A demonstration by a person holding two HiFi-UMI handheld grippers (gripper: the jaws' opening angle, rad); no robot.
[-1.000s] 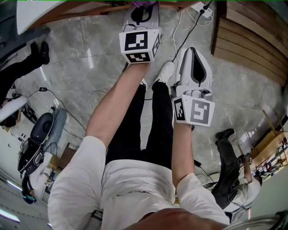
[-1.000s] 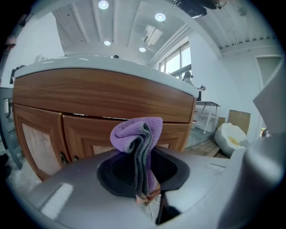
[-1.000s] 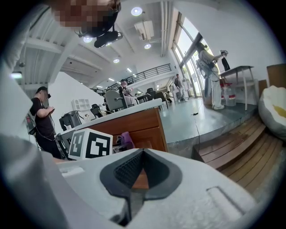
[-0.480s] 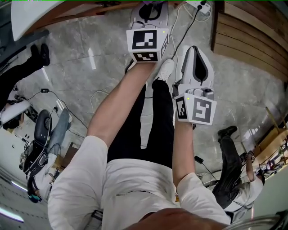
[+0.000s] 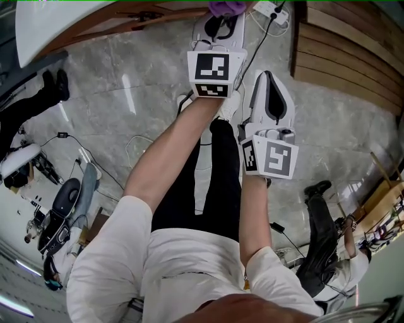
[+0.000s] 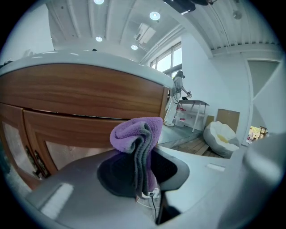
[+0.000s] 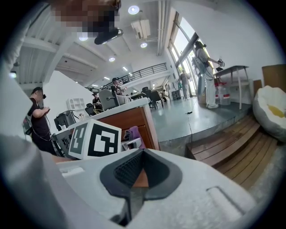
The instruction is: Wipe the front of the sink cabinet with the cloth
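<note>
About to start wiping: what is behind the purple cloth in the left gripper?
The wooden cabinet front, under a white countertop. The cloth, clamped in the left gripper, covers the panel strip directly behind it.

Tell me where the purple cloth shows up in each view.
Head view: top edge, just right of centre, cloth.
Left gripper view: centre, clamped in the left claw.
Right gripper view: left of centre, small, beside the marker cube.
Shared landmark: the wooden cabinet just behind it.
</note>
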